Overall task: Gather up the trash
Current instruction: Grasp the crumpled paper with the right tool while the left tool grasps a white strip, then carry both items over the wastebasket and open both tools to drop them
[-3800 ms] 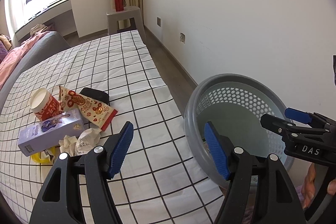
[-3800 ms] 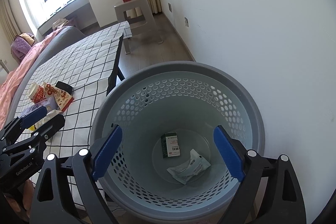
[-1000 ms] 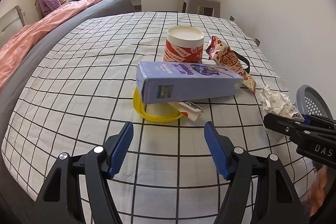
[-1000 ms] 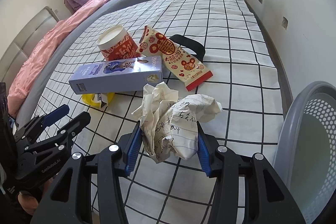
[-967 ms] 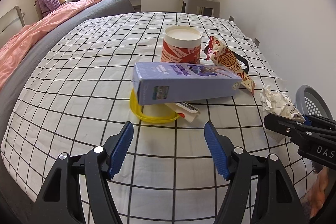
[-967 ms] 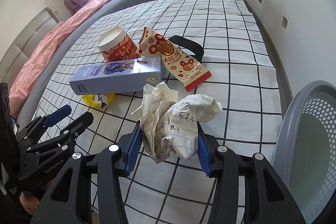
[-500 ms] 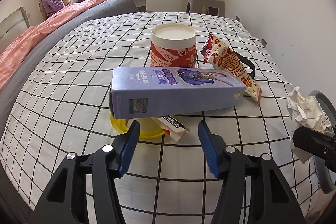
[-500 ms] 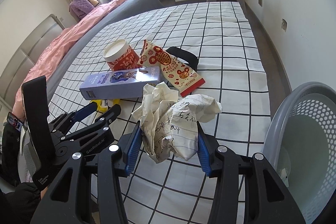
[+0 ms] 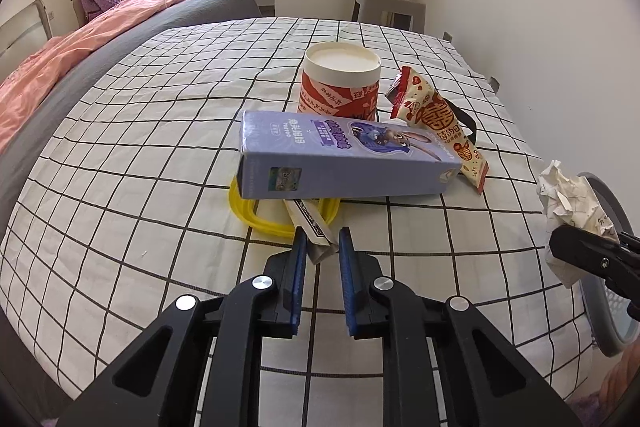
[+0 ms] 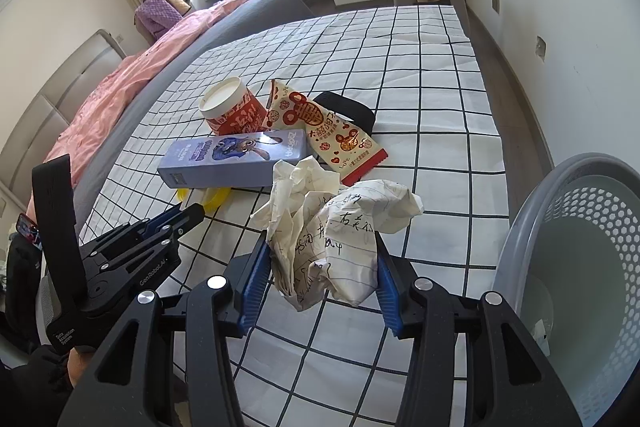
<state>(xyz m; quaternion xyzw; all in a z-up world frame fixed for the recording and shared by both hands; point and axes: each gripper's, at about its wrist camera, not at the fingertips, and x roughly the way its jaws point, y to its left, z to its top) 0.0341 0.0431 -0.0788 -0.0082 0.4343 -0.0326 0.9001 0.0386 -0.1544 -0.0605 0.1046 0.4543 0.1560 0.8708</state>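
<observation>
1. Trash sits in a pile on the checked bed (image 9: 140, 155): a purple box (image 9: 344, 163), a red cup (image 9: 340, 83), a snack wrapper (image 9: 440, 123) and a yellow ring (image 9: 256, 215).
2. Left hand-held gripper (image 9: 322, 247) points down, squeezed tight on a small packet (image 9: 314, 233) sticking out from under the box.
3. Right hand-held gripper (image 10: 322, 271) pinches crumpled paper (image 10: 332, 227) beside the gray basket (image 10: 520, 239).

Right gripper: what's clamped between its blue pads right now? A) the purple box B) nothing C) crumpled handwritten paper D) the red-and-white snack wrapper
C. In the right wrist view the right gripper has its blue pads pressed on both sides of the crumpled paper, which is lifted clear of the checked sheet; the purple box and the snack wrapper lie on the sheet beyond it.
</observation>
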